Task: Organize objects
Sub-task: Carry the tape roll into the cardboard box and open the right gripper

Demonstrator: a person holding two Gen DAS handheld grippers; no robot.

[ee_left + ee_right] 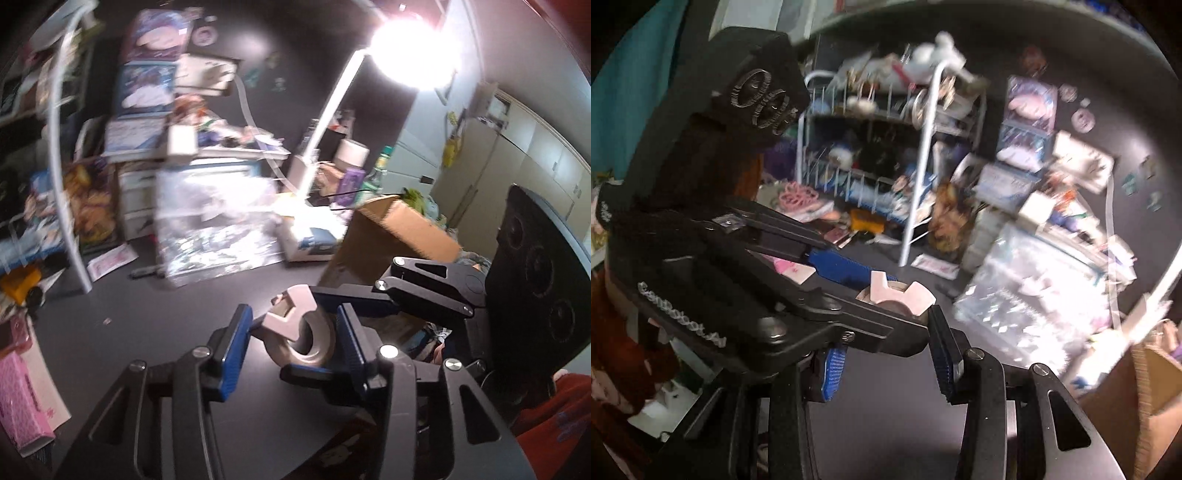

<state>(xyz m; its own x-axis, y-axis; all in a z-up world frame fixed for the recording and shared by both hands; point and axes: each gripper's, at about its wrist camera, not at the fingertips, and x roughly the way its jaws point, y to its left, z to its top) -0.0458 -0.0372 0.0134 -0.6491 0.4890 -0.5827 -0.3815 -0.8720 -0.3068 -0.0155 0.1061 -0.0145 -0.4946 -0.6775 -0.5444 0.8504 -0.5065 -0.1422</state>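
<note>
While both grippers share the tape dispenser (295, 328), keep your two hands moving as one. Left gripper (293, 334): fingers closed on the dispenser's sides, blue pads against the roll. Right gripper (373, 295): comes in from the cardboard box (399, 229) side, fingers (354, 295) clamped on the same piece, as far as the left wrist view shows. In the right wrist view the dispenser (895, 293) sits lifted off the dark surface (886, 424), on the near side of the white wire rack (923, 166).

Both views are blurred, so slow down. Do not twist one wrist against the other, since the roll could slip out. Choose the spot before releasing either grip.
</note>
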